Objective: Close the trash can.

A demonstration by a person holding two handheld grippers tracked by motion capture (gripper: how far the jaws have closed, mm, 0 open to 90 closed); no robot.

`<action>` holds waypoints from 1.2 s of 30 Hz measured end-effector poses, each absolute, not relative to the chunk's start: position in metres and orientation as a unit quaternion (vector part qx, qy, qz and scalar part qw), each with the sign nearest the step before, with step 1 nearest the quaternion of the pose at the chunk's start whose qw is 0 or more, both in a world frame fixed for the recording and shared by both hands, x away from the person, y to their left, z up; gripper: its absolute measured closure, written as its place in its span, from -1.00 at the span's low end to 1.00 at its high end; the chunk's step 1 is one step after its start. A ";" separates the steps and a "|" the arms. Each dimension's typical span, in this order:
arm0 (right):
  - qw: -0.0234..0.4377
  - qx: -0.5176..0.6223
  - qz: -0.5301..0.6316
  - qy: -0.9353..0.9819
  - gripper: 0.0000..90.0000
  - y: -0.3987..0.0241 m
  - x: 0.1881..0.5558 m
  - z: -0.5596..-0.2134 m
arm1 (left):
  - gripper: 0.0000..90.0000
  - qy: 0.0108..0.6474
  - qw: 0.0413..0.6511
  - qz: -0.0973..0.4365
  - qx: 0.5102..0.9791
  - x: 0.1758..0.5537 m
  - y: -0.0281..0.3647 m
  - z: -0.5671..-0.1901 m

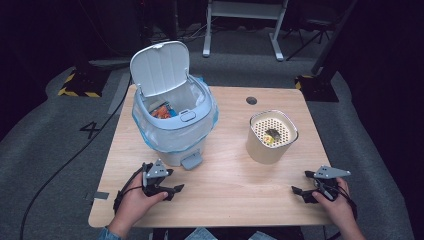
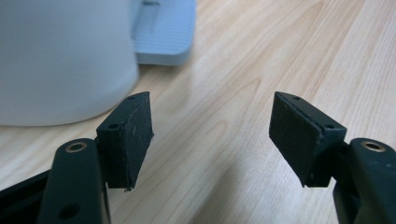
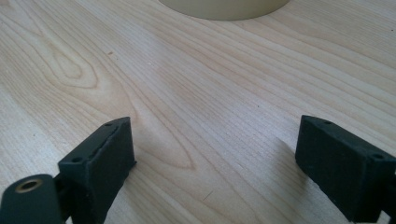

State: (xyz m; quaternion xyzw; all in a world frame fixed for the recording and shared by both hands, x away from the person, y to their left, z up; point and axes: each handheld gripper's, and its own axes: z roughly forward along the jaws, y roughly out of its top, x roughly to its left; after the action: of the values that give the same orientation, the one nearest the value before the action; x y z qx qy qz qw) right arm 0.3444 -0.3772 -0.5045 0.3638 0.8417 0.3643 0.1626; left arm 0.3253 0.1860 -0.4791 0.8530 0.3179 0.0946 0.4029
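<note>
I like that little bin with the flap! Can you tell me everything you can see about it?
The bin is pale blue-grey, plastic by its look, and stands upright on the wooden table, at its far left. Its lid is tipped up and back, open. A clear bag lines it, folded over the rim. Something orange lies inside. A foot pedal sticks out in front.

The left gripper is held low in the left hand, its jaws wide apart with nothing between. The right gripper is likewise open and empty, with the right hand behind it.
</note>
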 end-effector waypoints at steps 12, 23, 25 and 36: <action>0.163 0.364 0.364 0.842 -0.74 -0.377 0.344 -0.505 | -0.30 0.323 0.441 0.116 0.829 0.329 0.231 -0.442; 0.163 0.364 0.365 0.842 -0.74 -0.377 0.344 -0.505 | -0.28 0.307 0.481 0.145 0.808 0.333 0.258 -0.392; 0.162 0.364 0.365 0.842 -0.74 -0.377 0.344 -0.505 | -0.27 0.310 0.495 0.151 0.798 0.335 0.265 -0.381; 0.162 0.364 0.364 0.842 -0.74 -0.377 0.344 -0.505 | -0.25 0.301 0.559 0.159 0.756 0.343 0.288 -0.347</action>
State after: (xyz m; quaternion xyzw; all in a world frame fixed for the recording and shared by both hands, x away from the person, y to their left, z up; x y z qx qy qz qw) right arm 0.3444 -0.3773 -0.5046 0.3638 0.8417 0.3644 0.1623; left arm 0.3427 0.2884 -0.3472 0.7559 0.3009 0.1590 0.5593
